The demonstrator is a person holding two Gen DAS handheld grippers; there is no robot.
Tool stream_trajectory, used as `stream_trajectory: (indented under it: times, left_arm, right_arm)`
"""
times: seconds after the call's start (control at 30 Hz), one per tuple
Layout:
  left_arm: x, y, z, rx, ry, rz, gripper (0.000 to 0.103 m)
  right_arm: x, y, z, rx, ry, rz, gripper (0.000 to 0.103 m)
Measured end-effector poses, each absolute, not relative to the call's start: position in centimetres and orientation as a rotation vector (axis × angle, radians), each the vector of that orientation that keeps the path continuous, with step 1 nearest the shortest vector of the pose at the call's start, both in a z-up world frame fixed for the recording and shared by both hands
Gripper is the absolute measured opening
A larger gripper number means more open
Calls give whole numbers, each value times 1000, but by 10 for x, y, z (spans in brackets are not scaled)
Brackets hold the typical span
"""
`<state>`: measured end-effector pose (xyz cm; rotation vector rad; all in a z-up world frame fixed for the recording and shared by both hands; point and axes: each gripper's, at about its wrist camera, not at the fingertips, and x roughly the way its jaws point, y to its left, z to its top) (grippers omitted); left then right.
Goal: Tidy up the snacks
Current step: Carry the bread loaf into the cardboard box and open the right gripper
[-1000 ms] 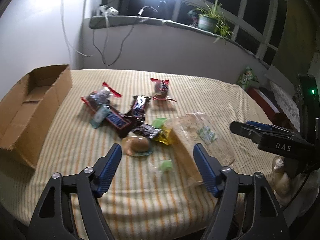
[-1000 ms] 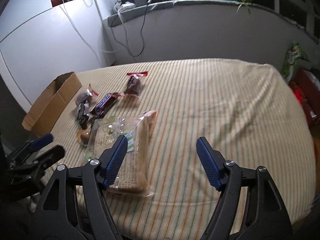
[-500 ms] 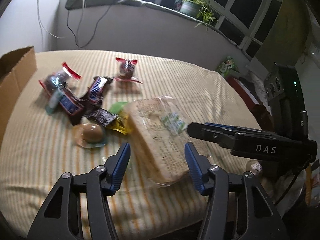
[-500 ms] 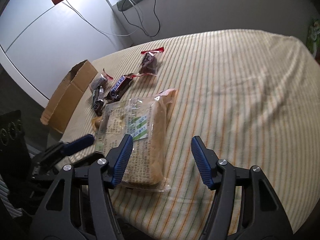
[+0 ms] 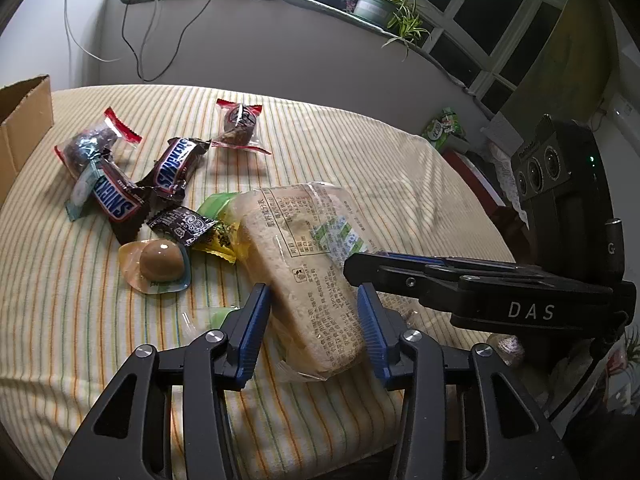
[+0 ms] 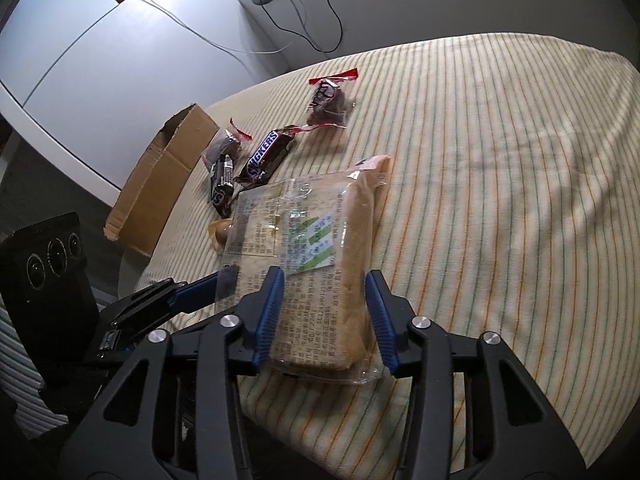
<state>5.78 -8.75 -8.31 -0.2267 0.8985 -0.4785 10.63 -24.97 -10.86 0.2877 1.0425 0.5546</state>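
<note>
Both tongs closing round the near end of the bread pack (image 5: 304,280) on the striped counter (image 6: 500,184): left tongs (image 5: 312,332) not clearly biting, right tongs (image 6: 326,316) prob. touching. Risk: squashed slices, slippery wrap sliding out.

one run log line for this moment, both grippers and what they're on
step: grasp bread | left gripper: closing around bread pack | right gripper: closing around same pack | box: open, far left
</note>
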Motion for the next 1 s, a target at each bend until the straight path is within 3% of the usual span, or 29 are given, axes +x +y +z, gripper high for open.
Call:
stream_trajectory:
  times: [0.53, 1.0]
  left_arm:
    - [49, -72, -68, -233, 839, -459, 41]
    - [44, 14, -29, -290, 696, -315, 41]
  right_arm:
    - [105, -233, -86, 248, 1021, 570, 39]
    - [122, -139, -29, 126, 937, 706, 38]
